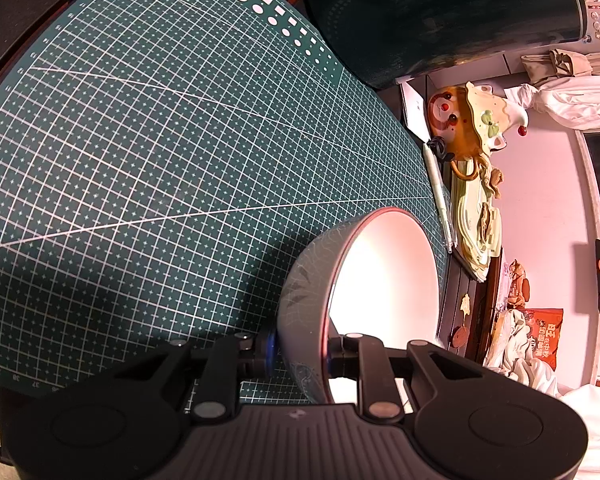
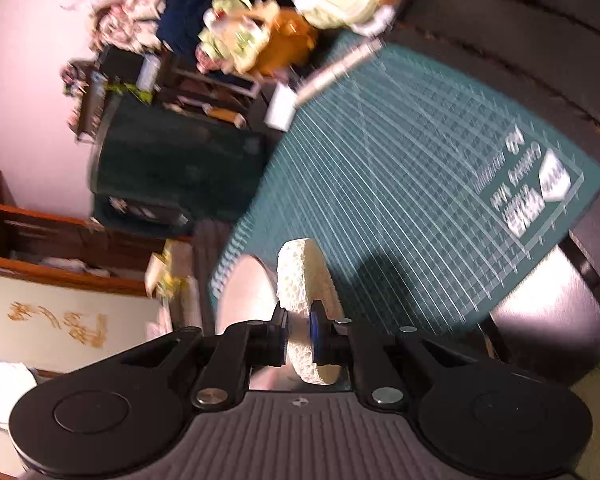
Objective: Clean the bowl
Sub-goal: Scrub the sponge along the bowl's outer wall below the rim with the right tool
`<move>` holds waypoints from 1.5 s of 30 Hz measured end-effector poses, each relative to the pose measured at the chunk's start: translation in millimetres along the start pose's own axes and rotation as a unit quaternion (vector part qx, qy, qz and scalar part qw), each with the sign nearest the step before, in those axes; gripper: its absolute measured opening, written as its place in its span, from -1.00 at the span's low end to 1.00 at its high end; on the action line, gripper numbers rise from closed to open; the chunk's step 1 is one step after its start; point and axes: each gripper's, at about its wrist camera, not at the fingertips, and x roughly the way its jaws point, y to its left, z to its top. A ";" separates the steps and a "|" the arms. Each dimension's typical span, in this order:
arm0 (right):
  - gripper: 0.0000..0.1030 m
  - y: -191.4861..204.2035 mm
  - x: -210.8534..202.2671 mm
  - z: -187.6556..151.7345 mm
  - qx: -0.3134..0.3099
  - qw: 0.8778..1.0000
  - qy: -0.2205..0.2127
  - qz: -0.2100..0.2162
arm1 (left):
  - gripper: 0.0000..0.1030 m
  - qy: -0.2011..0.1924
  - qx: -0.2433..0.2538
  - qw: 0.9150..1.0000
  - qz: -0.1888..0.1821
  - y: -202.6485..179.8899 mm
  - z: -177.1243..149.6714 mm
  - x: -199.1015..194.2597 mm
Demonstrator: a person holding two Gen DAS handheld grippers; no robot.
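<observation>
In the left wrist view a bowl (image 1: pixel 384 280) with a grey patterned outside, a red rim and a white inside is tipped on its side above the green cutting mat (image 1: pixel 160 152). My left gripper (image 1: pixel 302 350) is shut on the bowl's rim, one pad outside the wall and one inside. In the right wrist view my right gripper (image 2: pixel 298 340) is shut on a pale round sponge (image 2: pixel 306 292) held on edge. Just left of the sponge shows a blurred pale curved surface (image 2: pixel 246 296), likely the bowl's inside; whether the two touch cannot be told.
The mat (image 2: pixel 400 184) lies on a dark table. Along its far side lie a white pen (image 1: pixel 440 192), an orange and cream ceramic figure (image 1: pixel 464 124) and a dark green box (image 1: pixel 440 16). Wooden furniture (image 2: pixel 52 240) stands past the table edge in the blurred right wrist view.
</observation>
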 end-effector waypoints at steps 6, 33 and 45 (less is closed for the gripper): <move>-0.80 12.4 -15.6 4.6 -0.015 0.999 -0.029 0.017 | -0.61 0.001 -0.001 1.000 0.001 -0.8 0.2 0.8; -0.80 12.0 -14.2 -4.1 -0.004 0.999 -0.047 0.008 | -0.61 0.001 -0.001 1.000 0.001 2.3 -1.7 -0.9; -0.79 14.8 -11.2 -6.0 -0.003 0.999 -0.032 0.016 | -0.60 0.000 0.005 1.000 0.005 -2.6 -0.1 0.2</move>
